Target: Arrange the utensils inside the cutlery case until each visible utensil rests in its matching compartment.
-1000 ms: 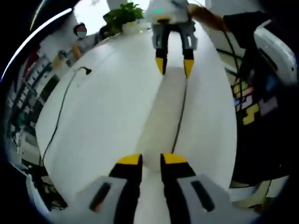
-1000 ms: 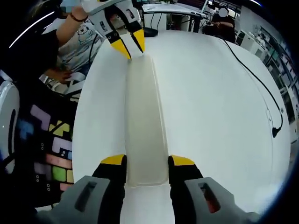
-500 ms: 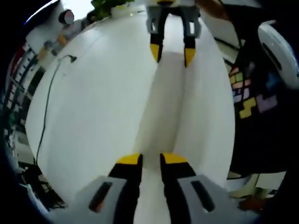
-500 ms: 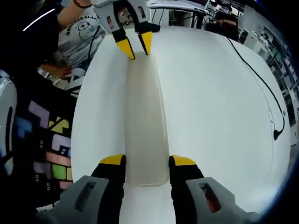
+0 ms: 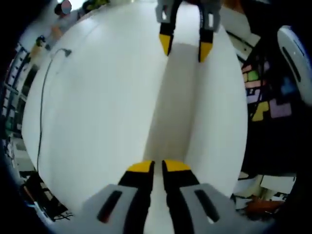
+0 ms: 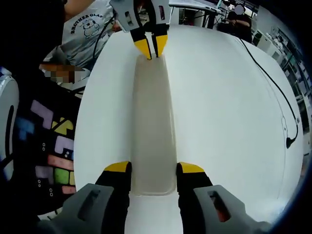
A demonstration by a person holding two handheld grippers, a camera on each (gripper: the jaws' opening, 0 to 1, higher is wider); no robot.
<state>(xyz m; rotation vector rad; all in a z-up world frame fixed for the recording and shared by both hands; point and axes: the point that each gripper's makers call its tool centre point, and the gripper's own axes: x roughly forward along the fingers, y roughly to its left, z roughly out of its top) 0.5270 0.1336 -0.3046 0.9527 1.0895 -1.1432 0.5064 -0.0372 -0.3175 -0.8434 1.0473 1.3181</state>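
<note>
Left claw (image 5: 159,166): the gap between its two yellow-tipped jaws has narrowed over the last second from clearly apart to almost touching, at the near end of the long white case (image 5: 173,112) on the table (image 5: 97,112). In the right gripper view the same claw (image 6: 151,46) shows its tips drawn from spread to nearly together at the case's (image 6: 152,126) far end

One cutlery case (image 6: 152,131), one cable (image 6: 273,83).
</note>
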